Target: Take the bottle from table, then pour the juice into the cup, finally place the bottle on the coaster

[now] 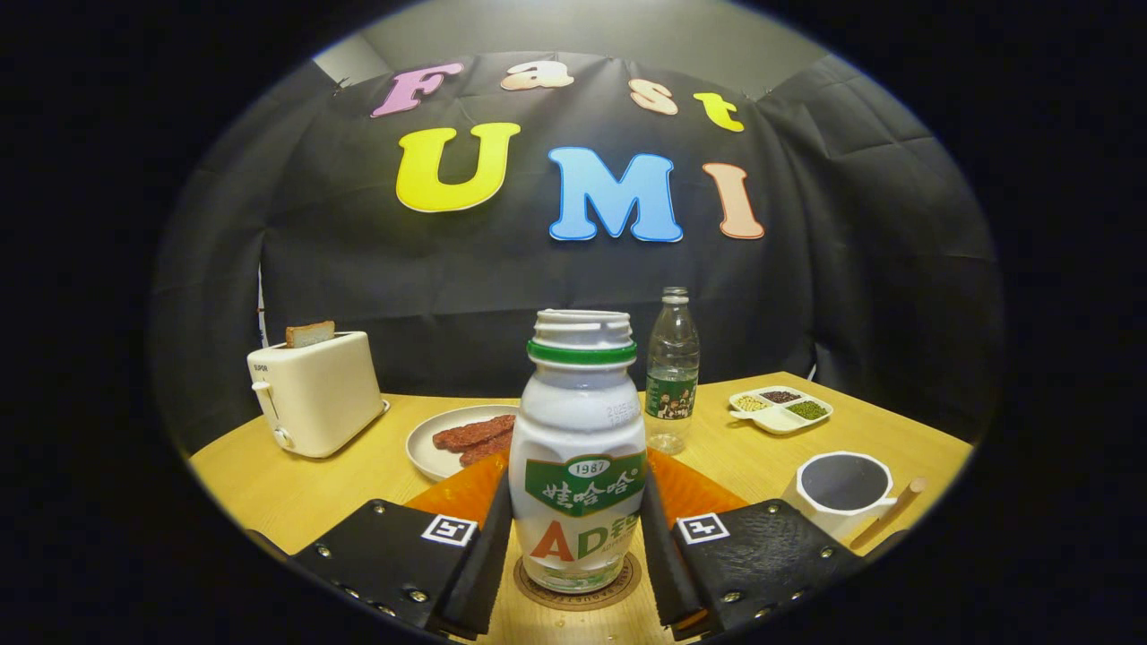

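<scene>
Standing upright on the coaster [578, 587], the bottle [578, 466] is pinched at both sides by the gripper [578, 546] jaws.

White bottle [578, 466], green band, cream toaster [314, 394]

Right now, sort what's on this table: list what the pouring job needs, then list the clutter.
Job:
white bottle, uncapped, between the fingers of the gripper
coaster beneath it
cup

Lying about:
toaster with bread
plate of meat strips
clear water bottle
divided dish of grains
</scene>
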Tool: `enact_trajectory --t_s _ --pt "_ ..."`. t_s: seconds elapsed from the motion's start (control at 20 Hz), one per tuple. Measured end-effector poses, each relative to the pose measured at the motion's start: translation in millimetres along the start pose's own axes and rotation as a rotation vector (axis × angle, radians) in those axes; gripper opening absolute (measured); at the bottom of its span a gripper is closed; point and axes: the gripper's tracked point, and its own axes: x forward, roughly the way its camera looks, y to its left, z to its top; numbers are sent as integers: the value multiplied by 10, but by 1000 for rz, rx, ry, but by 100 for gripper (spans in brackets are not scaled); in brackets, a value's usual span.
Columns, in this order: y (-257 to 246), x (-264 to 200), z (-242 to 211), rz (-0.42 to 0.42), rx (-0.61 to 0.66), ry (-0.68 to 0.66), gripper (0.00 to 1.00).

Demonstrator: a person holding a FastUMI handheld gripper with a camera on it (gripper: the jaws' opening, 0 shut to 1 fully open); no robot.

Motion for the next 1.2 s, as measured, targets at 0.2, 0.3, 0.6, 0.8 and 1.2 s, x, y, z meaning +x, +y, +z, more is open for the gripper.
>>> enact_trajectory --t_s 0.2,0.3,0.6,0.8,1.2 --pt "-11 19 -40 -11 -31 6 66" --pt "0 38 -74 -6 -23 13 67" --pt "-52 28 -131 -37 -14 26 71" --pt "17 -76 -23 -15 -59 -7 97" --pt "4 -706 778 73 11 -157 97"
